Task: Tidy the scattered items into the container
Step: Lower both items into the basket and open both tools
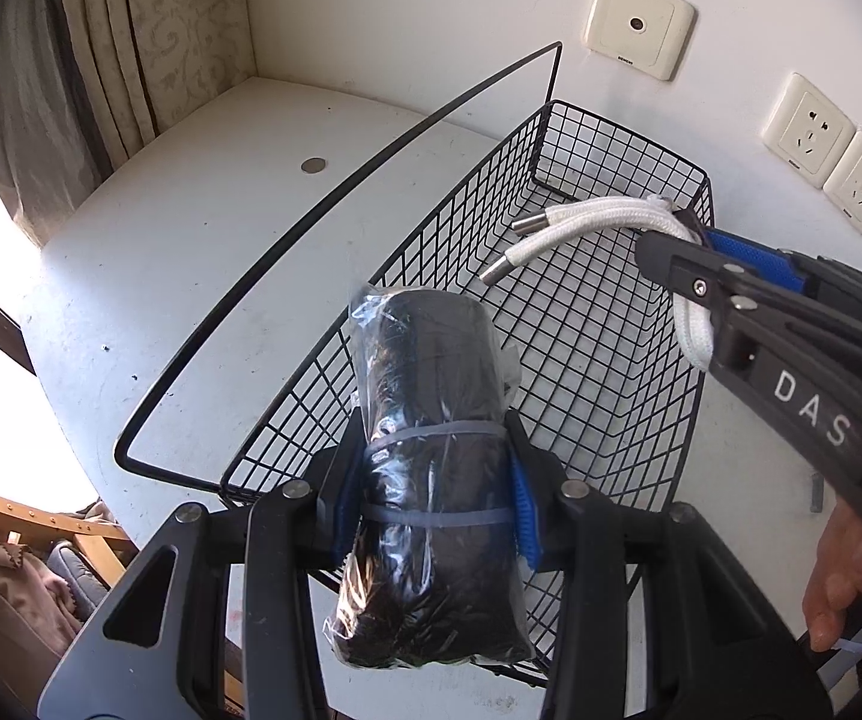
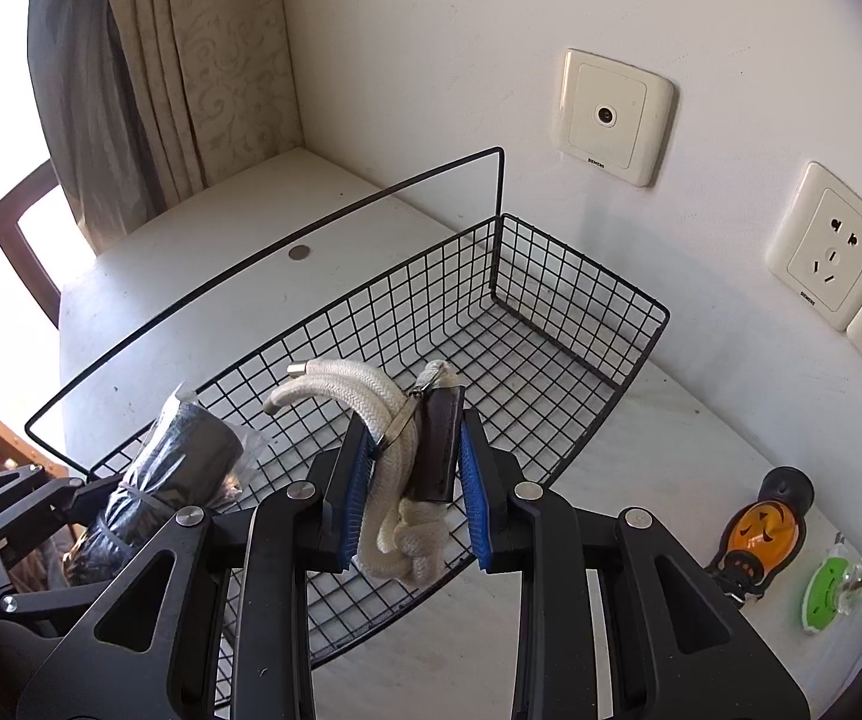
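The black wire-mesh basket with its tall thin wire handle [image 2: 581,354] stands on the white surface [image 2: 191,300] near the back edge, close to the wall with its cream sockets. As far as both views show, the basket's floor is bare: nothing has been dropped in yet.

Two items are on the way. The left gripper [image 1: 431,504] has its jaws clamped on a black rolled bundle wrapped in clear plastic and bound with grey bands [image 1: 431,450], held above the basket's near end. The right gripper [image 2: 413,480] has its jaws closed on a knotted white braided cord with metal tips and a dark brown leather tab [image 2: 395,438], held over the basket's near side, with the cord's ends arching forward above the mesh. Both items hang in the air, apparently not touching the wire.

At least two items remain on the surface near its right-hand edge, well apart from the basket: an orange pumpkin-faced toy with a black top [image 2: 761,534] and, just beside it, a small green and clear plastic piece [image 2: 833,588]. A small round metal disc [image 2: 298,252] sits toward the far left corner; it may be a fitting in the surface rather than a loose item.

My reading is that the task is at an early stage: two releases are pending, then the pieces at the right edge.
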